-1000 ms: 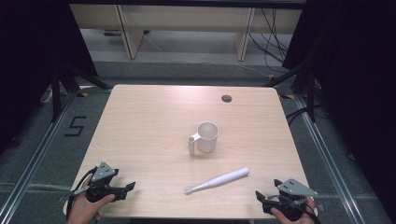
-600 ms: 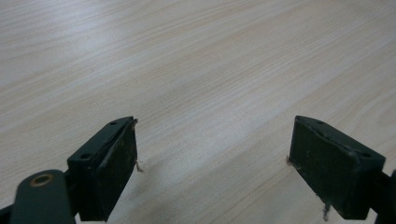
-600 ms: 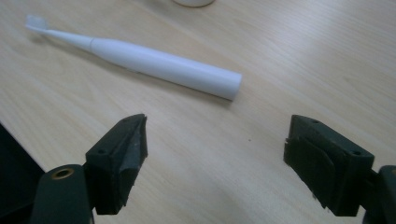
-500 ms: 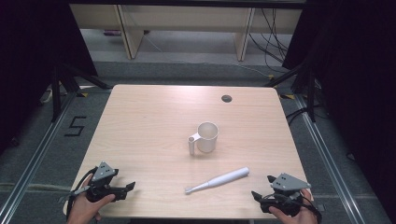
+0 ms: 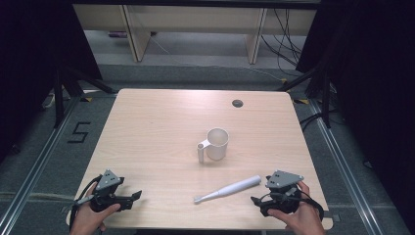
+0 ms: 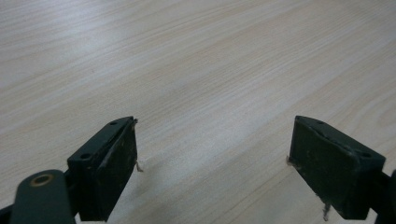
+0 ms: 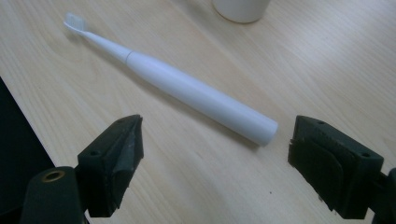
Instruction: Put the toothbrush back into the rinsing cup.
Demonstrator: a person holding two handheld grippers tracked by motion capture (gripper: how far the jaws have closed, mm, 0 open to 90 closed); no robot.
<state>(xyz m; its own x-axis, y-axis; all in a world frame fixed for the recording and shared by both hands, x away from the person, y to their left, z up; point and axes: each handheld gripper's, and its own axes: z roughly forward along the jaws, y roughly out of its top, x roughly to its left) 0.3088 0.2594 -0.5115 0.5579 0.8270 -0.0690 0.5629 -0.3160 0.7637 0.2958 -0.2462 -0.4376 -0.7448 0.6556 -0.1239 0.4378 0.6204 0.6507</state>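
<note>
Pale wood surface (image 5: 147, 127), mostly bare. White mug (image 5: 215, 144) near centre, handle toward 7 o'clock. White electric toothbrush (image 5: 227, 189) at 5 o'clock from mug, lying flat, brush head toward near edge. Left claw (image 5: 133, 197) at near-left corner, spread open, empty. Right claw (image 5: 255, 200) near right-front edge, spread open, empty, just beside toothbrush handle end.

The pale wooden table (image 5: 161, 127) is bare across its whole left half and far edge, apart from a small dark round hole (image 5: 237, 103) near the far edge. Two obstacles stand in the right-centre: an upright white handled mug (image 5: 215, 144) and, nearer the person, a white electric toothbrush (image 5: 228, 189) lying diagonally. An open strip of tabletop separates them. The toothbrush's thick end lies just ahead of the right gripper (image 7: 215, 154), whose jaws stand wide apart. The left gripper (image 6: 212, 154), equally spread, faces bare wood.
</note>
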